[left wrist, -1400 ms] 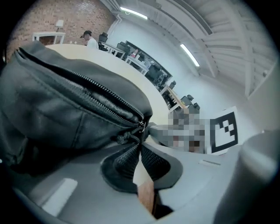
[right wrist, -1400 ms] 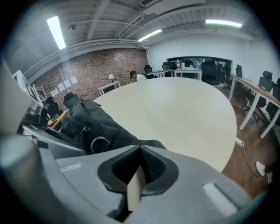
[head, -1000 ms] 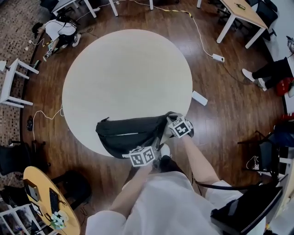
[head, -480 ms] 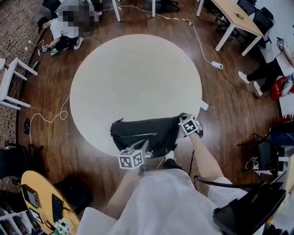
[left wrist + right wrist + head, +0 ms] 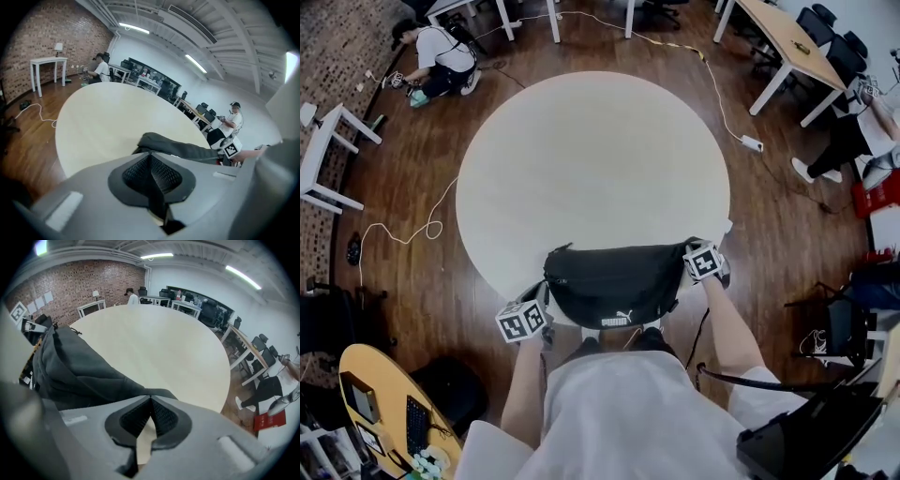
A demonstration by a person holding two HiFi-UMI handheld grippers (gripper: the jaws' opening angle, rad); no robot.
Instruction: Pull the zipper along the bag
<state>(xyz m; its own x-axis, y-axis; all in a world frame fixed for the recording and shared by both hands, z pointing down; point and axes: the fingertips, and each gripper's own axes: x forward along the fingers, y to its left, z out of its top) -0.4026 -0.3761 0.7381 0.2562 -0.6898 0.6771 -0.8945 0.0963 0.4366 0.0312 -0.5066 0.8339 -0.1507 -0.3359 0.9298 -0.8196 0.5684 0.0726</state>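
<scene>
Two hand-held grippers [image 5: 150,154] [image 5: 150,399] — closed, flanking bag [image 5: 614,286]

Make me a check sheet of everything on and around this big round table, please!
Surface: round pale table, holding only the bag.
Job's things: black bag, lying at the table's near edge.
Clutter: nothing seen on the table.
Grippers: left gripper shut, just off the bag's left end, nothing visible between its jaws; right gripper shut, tips at the bag's right end.
Cables: white cable looped on the floor at left; another runs to a power strip at right.
Surroundings: wooden floor, white side table, crouching person, brick wall.
</scene>
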